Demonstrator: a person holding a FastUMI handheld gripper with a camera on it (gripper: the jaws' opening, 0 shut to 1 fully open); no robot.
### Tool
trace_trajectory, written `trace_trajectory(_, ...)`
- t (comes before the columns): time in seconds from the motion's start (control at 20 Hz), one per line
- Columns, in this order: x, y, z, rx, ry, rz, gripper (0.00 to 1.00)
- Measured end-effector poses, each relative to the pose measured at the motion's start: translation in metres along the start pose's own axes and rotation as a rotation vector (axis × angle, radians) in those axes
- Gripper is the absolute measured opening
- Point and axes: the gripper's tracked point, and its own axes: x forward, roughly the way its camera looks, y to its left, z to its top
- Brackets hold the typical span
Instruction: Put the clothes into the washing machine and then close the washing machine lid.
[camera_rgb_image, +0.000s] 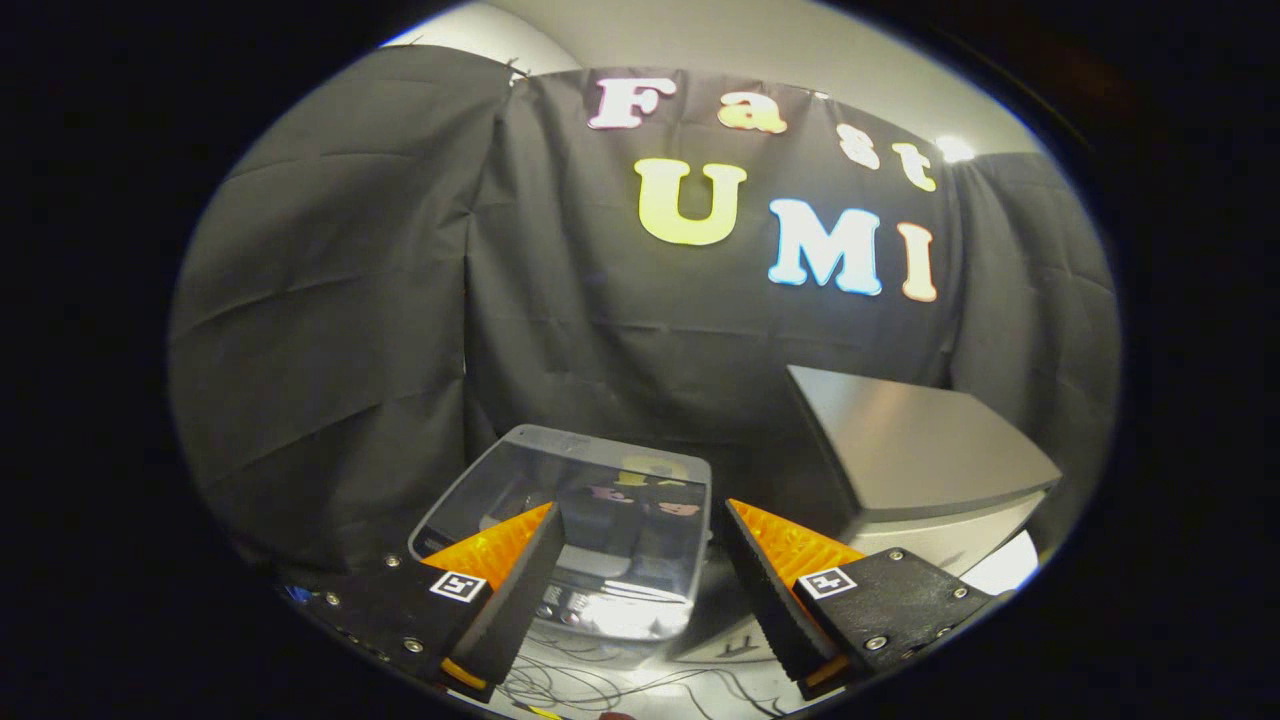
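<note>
A small grey washing machine (620, 640) stands just ahead of my gripper (640, 506), partly between the two fingers. Its dark see-through lid (590, 490) lies down over the top and mirrors the booth wall. What is under the lid I cannot make out. A strip of buttons (575, 605) runs along the machine's near edge, beside my left finger (520, 580). The gripper is open, its fingers wide apart with nothing between them, and it hovers a little above the machine's front.
A grey box-shaped unit (920, 460) with a sloping top stands right of the washing machine, beyond my right finger. Thin cables (600, 690) lie on the white table (1000, 570) below the fingers. Black cloth wall closes the back and both sides.
</note>
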Motion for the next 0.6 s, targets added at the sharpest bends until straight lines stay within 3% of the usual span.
trace_trajectory(0.25, -0.111, -0.047, -0.022, 0.03, -0.042, 0.026, 0.98)
trace_trajectory(0.6, -0.21, -0.086, -0.031, 0.039, -0.127, -0.014, 0.98)
